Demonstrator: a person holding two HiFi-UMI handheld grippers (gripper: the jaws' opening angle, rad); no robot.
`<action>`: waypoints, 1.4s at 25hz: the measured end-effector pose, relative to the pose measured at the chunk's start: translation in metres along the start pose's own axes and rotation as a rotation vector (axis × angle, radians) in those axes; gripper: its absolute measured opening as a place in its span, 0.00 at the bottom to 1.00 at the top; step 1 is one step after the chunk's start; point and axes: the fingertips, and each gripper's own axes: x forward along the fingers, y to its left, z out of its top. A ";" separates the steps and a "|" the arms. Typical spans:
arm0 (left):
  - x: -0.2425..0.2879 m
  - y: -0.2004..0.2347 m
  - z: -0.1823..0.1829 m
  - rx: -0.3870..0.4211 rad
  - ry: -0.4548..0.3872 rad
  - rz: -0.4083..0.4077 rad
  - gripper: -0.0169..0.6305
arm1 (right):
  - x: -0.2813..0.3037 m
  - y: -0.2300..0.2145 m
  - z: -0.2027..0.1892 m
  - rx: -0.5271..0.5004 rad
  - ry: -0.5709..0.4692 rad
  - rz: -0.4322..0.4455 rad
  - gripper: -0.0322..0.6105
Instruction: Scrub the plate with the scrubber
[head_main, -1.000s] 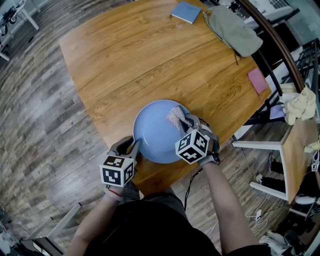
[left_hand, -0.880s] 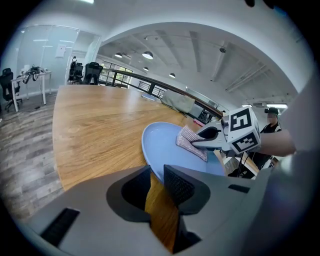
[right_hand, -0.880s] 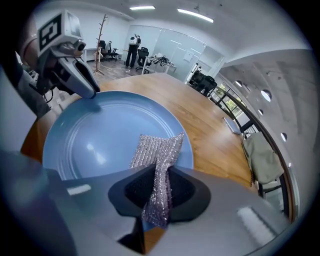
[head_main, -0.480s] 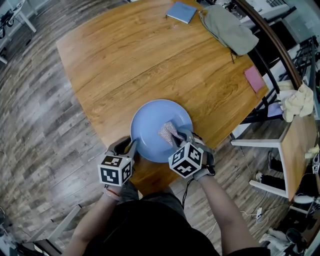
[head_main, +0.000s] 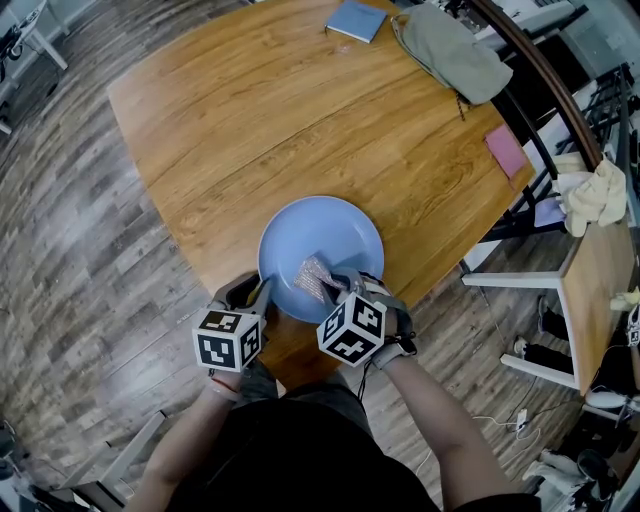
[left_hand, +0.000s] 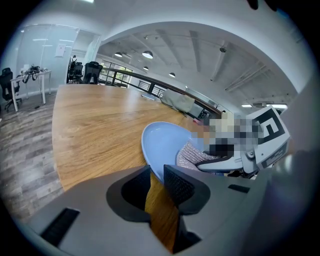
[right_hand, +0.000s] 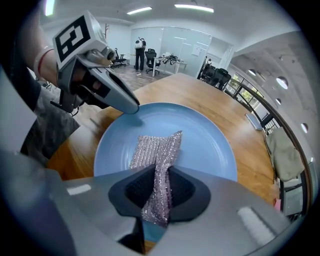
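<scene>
The left tool (head_main: 264, 291) grips the round light-blue plate (head_main: 335, 232) by its rim; the right tool (head_main: 336, 284) clamps a silvery mesh scrubber (head_main: 311, 276) lying on it.

A blue plate (head_main: 325, 232) sits at the near edge of the tabletop (head_main: 260, 120). The left gripper (head_main: 264, 291) meets its near-left rim. The right gripper (head_main: 336, 284) holds a silvery scrubber (head_main: 312, 276) on the plate's near part. A blue notebook (head_main: 357, 20) and an olive bag (head_main: 452, 52) lie at the far edge.
</scene>
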 end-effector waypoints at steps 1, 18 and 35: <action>0.000 0.000 0.000 -0.001 0.000 -0.001 0.14 | 0.001 0.002 0.002 -0.002 -0.001 0.010 0.14; 0.002 -0.003 0.000 0.014 0.018 -0.036 0.14 | 0.019 0.013 0.039 -0.240 -0.007 0.022 0.15; 0.001 -0.003 -0.001 0.005 0.018 -0.065 0.14 | 0.044 -0.042 0.080 -0.663 -0.046 -0.213 0.14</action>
